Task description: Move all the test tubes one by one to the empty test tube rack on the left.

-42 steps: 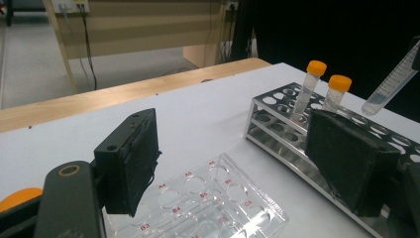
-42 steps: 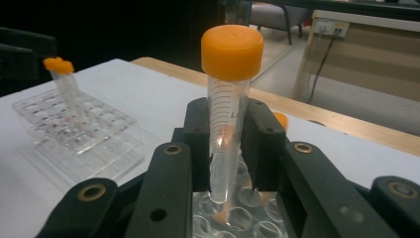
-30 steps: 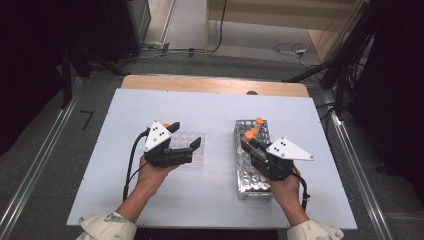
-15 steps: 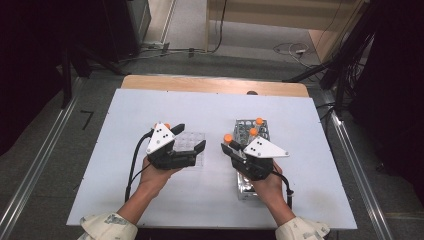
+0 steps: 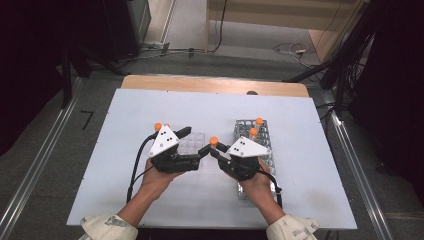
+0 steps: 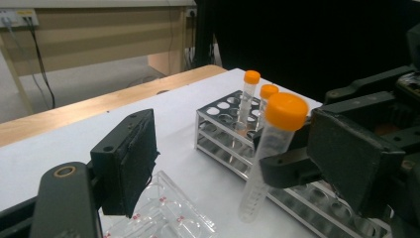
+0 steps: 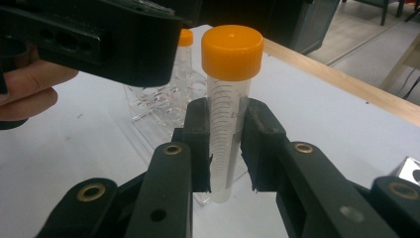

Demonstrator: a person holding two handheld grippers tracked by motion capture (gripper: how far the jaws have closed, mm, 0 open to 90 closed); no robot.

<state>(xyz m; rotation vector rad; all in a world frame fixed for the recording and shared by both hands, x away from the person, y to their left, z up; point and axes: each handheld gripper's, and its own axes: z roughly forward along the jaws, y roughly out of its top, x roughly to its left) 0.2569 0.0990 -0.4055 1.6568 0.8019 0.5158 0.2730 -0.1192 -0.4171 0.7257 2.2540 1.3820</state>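
One orange-capped tube (image 7: 228, 104) clamped upright in right gripper (image 7: 225, 148) at frame centre; left gripper (image 5: 195, 150) unclenched, jaws just narrowing, nothing between.

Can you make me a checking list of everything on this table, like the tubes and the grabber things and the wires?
Surface: white table top with a wooden strip along its far edge.
Job's things: a clear tube with an orange cap, held upright above the table; a metal tube rack with two more orange-capped tubes standing in it; a clear plastic tray lying flat.
Clutter: nothing seen.
Grippers: right hand-held gripper shut on the tube; left hand-held gripper open over the tray, its jaws have just been closing with nothing pressed between them.
Cables: a black cable trails from the left hand-held gripper.
Surroundings: grey floor, loose wires beyond the table, dark equipment at both sides.
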